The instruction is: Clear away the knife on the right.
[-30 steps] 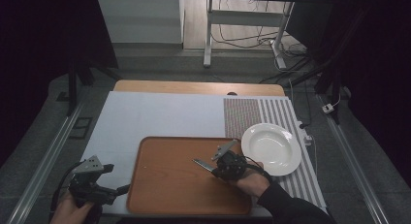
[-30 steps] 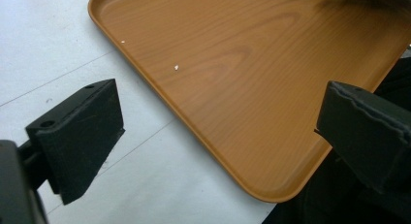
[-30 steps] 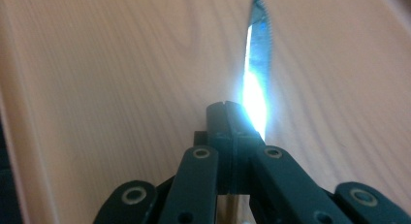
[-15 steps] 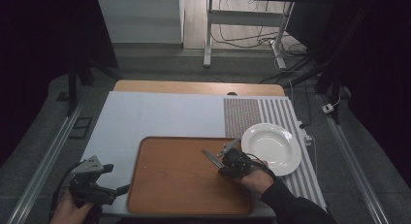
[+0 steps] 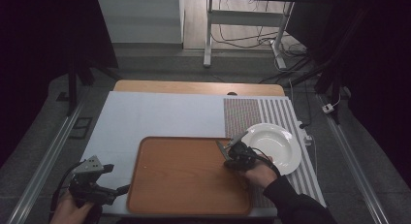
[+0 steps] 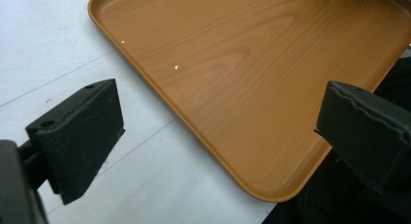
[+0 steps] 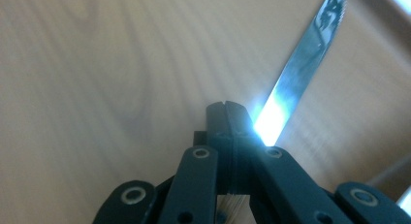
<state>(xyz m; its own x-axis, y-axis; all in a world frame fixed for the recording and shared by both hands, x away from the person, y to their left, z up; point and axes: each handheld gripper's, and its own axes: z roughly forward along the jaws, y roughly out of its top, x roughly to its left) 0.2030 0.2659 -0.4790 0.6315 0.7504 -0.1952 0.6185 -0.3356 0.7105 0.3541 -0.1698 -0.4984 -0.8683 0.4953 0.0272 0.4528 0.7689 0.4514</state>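
My right gripper (image 5: 229, 153) hovers over the right edge of the brown wooden tray (image 5: 184, 180), shut on a metal knife (image 5: 221, 146). In the right gripper view the jaws (image 7: 227, 115) are pressed together and the shiny knife blade (image 7: 303, 59) sticks out up and to the right over the tray's wood (image 7: 97, 88); its tip is serrated. A white plate (image 5: 276, 144) lies just right of that gripper on a striped mat. My left gripper (image 5: 116, 178) rests open by the tray's front left corner, with nothing between its pads (image 6: 77, 136) and the tray (image 6: 252, 64) ahead of it.
A white mat (image 5: 155, 117) covers the table, with a striped placemat (image 5: 276, 112) at the right under the plate. Table legs and cables (image 5: 242, 40) stand on the floor beyond the far edge. Metal rails (image 5: 43, 161) run along both sides.
My right gripper has carried the knife to the right and a little farther away, from mid-tray to the tray's right edge beside the plate. The left gripper stayed put.
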